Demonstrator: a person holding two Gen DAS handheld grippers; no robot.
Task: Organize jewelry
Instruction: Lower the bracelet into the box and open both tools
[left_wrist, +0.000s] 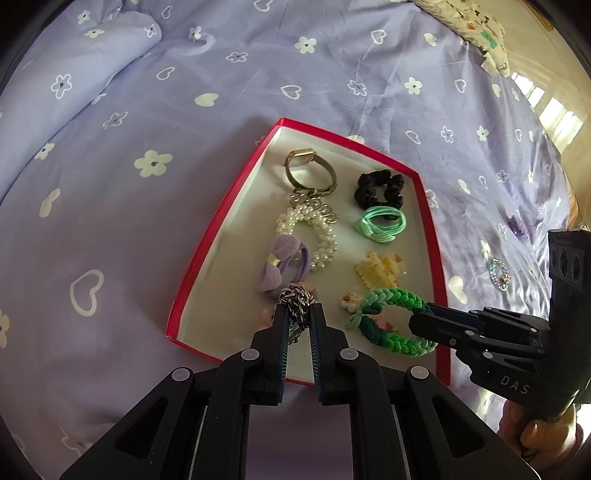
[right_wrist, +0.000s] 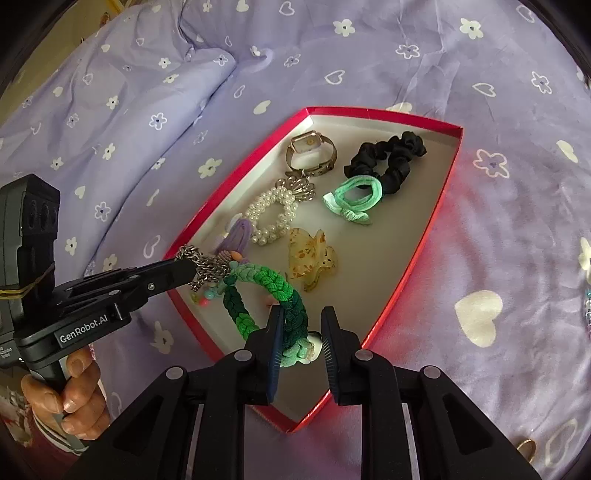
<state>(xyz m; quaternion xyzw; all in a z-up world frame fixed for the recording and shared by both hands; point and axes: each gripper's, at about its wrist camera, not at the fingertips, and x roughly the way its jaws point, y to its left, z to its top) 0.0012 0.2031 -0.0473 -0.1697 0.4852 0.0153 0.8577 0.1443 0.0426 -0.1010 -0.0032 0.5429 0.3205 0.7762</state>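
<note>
Jewelry is seen gathered in a shallow red-edged box (left_wrist: 218, 236) lying on a bed covered by a lilac sheet (left_wrist: 110, 206) printed with flowers and hearts. Far row in the box: a metal-band watch (left_wrist: 309, 170) and a black scrunchie (left_wrist: 379, 187). Below these: a pearl bracelet (left_wrist: 314, 229), a mint hair tie (left_wrist: 378, 222), a purple bow tie (left_wrist: 281, 266), and an amber claw clip (left_wrist: 378, 272).

A silver chain (left_wrist: 295, 304) is pinched between the jaws of the left gripper (left_wrist: 298, 308), over the box's near left part.

A green braided band (right_wrist: 273, 295) is crossed by the right gripper (right_wrist: 302, 314); its jaws are spread, the left pad (right_wrist: 276, 332) touching the braid, the other apart from it.

A small beaded ring (left_wrist: 498, 275) is noted on the sheet outside the box, to the right.
</note>
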